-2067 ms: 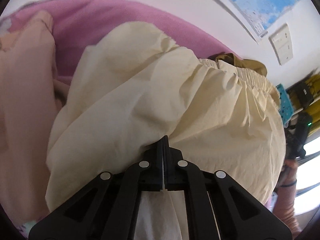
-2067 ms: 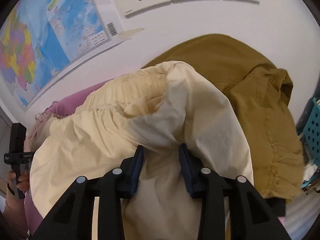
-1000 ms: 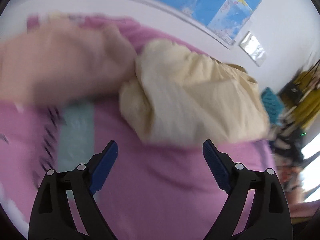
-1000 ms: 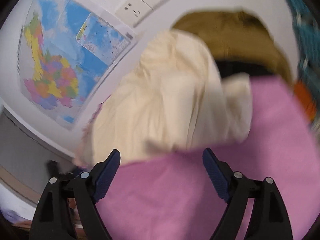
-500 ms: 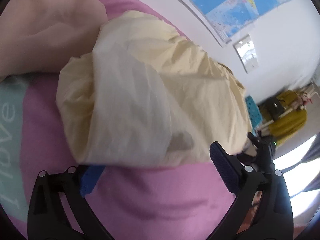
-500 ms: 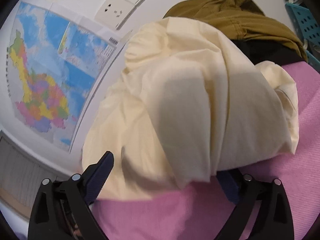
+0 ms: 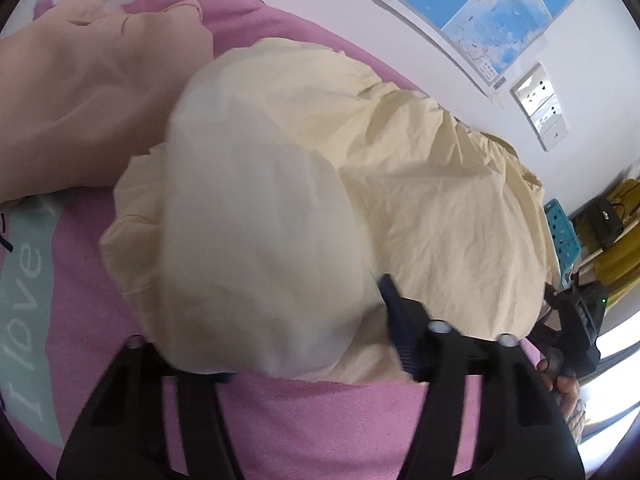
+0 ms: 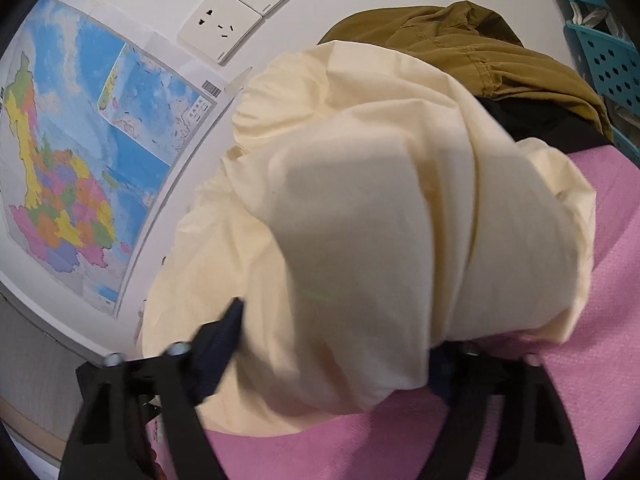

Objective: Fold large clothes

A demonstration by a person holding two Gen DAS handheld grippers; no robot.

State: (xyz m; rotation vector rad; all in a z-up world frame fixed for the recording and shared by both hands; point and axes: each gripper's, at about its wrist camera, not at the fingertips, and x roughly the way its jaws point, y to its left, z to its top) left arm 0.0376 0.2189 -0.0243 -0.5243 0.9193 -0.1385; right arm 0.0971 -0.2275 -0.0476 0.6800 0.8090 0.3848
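Left fingers: the left gripper (image 7: 308, 344) has its jaws closing, with the near edge of the cream garment (image 7: 320, 208) bulging between them; the right-hand finger (image 7: 394, 320) shows against the cloth at about 3 o'clock of the fold, while the other finger is hidden under the fabric. Whether the pads already press the cloth cannot be told.

Right fingers: the right gripper (image 8: 340, 356) is likewise closing on the cream garment (image 8: 360, 216); one dark finger (image 8: 224, 340) lies at 9 o'clock of the bulge, and the opposite one is covered by cloth. Firm contact cannot be confirmed.

Key relation: in both wrist views the garment lies straight ahead, toward 12 o'clock, its near folded edge between the fingers. Its long axis seems to run away from the fingers toward the wall; both hands look about equally near, each at one end of the near edge.

Garment position: bundled, partly folded, on the pink bedspread (image 7: 320, 420), its gathered waistband (image 7: 500, 152) at the far side.

Neighbours: a peach cloth (image 7: 80, 100) at 10 o'clock in the left view; an olive garment (image 8: 480, 48) at 1 o'clock in the right view, touching the cream one's far end.

Backdrop: wall map (image 8: 80, 160), sockets (image 8: 224, 24), blue basket (image 8: 608, 52).

Judged step: taking the near edge for the next fold.
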